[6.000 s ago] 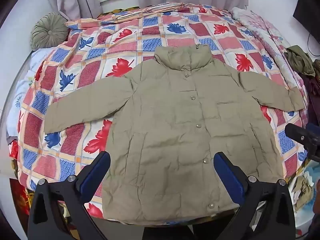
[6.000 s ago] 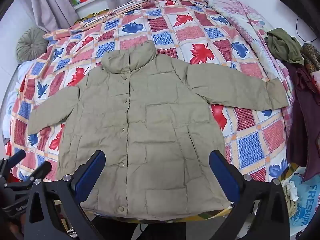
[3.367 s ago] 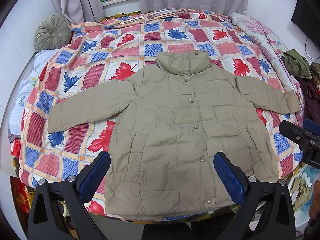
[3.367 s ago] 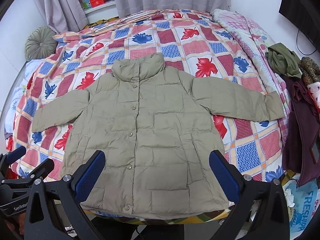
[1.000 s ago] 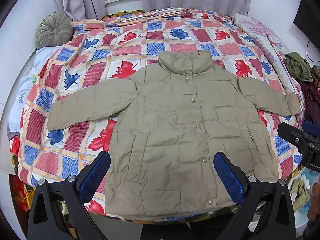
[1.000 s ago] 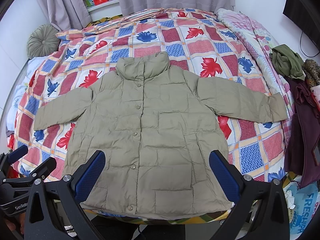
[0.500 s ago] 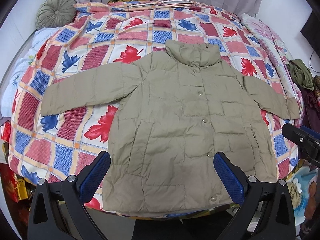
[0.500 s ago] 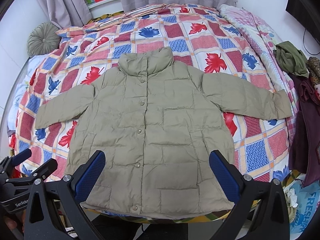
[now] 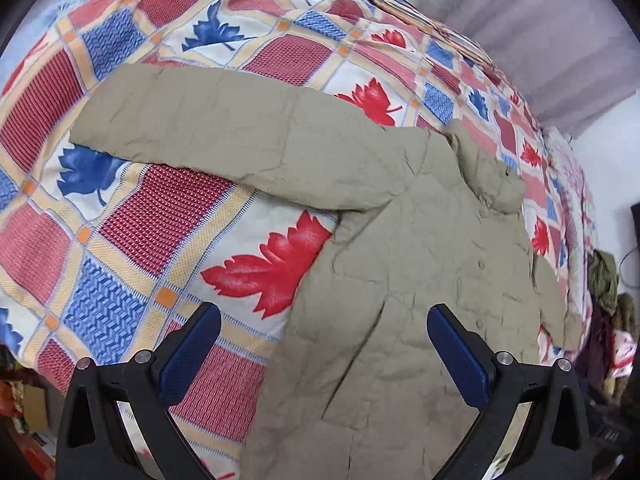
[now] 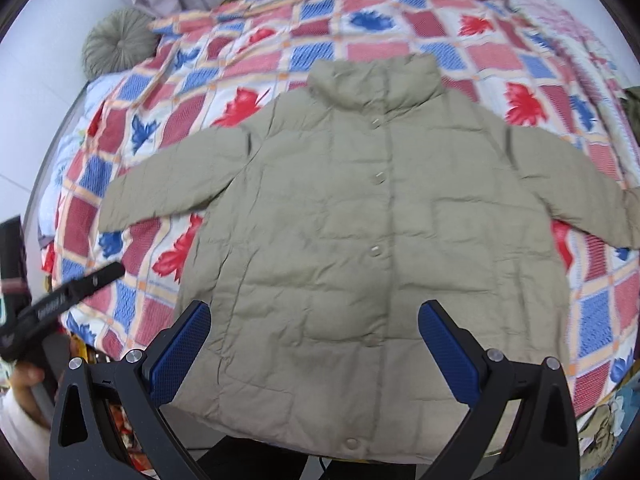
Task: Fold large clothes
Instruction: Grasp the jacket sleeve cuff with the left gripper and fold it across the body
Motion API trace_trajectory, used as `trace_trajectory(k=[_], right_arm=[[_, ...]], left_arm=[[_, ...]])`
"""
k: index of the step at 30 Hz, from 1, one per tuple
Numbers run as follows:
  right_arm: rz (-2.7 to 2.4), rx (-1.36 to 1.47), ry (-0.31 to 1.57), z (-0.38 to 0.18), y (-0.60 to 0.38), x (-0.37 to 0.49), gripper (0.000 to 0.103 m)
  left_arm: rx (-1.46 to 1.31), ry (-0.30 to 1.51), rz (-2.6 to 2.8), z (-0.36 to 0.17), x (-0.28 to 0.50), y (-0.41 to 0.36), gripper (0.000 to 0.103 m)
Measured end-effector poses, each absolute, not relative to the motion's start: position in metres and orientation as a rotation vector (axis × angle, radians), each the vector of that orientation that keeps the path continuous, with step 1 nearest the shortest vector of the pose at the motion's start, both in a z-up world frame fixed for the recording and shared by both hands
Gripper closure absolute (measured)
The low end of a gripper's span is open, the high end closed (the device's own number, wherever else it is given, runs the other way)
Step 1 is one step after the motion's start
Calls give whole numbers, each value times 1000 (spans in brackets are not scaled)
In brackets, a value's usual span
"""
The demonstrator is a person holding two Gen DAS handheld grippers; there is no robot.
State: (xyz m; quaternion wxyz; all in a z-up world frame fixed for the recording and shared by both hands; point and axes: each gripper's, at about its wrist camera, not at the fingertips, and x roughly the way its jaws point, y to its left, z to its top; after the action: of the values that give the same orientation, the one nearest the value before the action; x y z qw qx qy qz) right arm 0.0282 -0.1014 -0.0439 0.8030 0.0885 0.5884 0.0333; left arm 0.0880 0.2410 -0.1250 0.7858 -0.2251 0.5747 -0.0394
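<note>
A khaki buttoned puffer jacket (image 10: 360,240) lies flat, front up, on the bed, both sleeves spread out. In the left wrist view its left sleeve (image 9: 224,136) stretches up and to the left, the body (image 9: 400,300) fills the lower right. My left gripper (image 9: 324,352) is open, low over the jacket's left hem side, holding nothing. It also shows at the left edge of the right wrist view as a dark left gripper (image 10: 80,284). My right gripper (image 10: 316,344) is open above the lower hem, empty.
A quilt (image 9: 132,240) with red and blue leaf squares covers the bed. A round green cushion (image 10: 120,46) sits at the far left corner. Dark clothes (image 9: 604,284) pile along the right side. Grey curtains (image 9: 560,40) hang behind. A hand (image 10: 22,384) holds the left gripper.
The left gripper has swung left and dropped close to the bed near the jacket's left sleeve. The right gripper has moved nearer the jacket. Both stay open.
</note>
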Motion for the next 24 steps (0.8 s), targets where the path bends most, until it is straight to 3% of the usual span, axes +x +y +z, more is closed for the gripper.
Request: trace_trajectory(k=[12, 21, 22, 24], right_arm=[[102, 181, 1369, -127, -65, 61, 0], [144, 232, 1327, -160, -55, 105, 0], [148, 245, 1317, -162, -53, 112, 0], [155, 265, 1295, -164, -48, 128, 0]], left_arm=[[-856, 1143, -115, -234, 186, 309, 0], [-812, 1049, 21, -243, 228, 352, 1], [-777, 1057, 56, -245, 233, 357, 5], [-709, 1109, 86, -253, 245, 362, 42]])
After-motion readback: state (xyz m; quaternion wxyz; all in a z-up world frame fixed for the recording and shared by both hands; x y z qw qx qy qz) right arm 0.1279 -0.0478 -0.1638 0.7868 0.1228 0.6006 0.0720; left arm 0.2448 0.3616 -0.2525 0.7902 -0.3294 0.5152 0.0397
